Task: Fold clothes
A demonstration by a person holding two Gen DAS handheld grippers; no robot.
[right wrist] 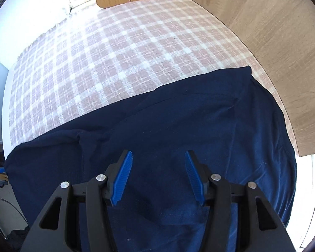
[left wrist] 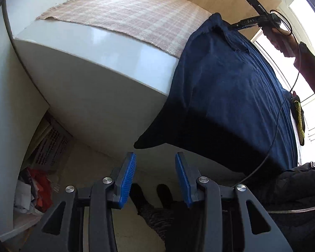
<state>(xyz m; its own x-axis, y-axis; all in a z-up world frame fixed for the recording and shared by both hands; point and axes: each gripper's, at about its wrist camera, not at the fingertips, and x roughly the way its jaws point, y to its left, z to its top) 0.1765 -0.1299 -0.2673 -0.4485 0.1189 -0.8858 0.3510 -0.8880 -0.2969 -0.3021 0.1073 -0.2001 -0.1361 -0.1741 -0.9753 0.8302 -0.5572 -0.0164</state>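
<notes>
1. Both claws stand with their blue pads apart and nothing between them; the left gripper [left wrist: 155, 174] hangs low in front of the table, below the tabletop's edge, pointing at the white side panel; the right gripper [right wrist: 158, 172] hovers above the cloth, whether touching it cannot be told
2. Spread on the checked blanket [right wrist: 90, 63] that covers the white table [left wrist: 107, 48] lies the navy garment [right wrist: 178, 126]; its near part drapes over the table's front edge and hangs down in a dark point [left wrist: 145, 142]
3. From the left claw that hanging point sits just above and slightly ahead, so the left is nearer to the drooping edge; the right claw is nearer to the flat part on top
4. Seen from the right wrist, the garment's long axis runs left to right across the table, with a seam or folded layer showing near its far edge; whether it lies partly folded or merely laid out cannot be settled from these views
</notes>
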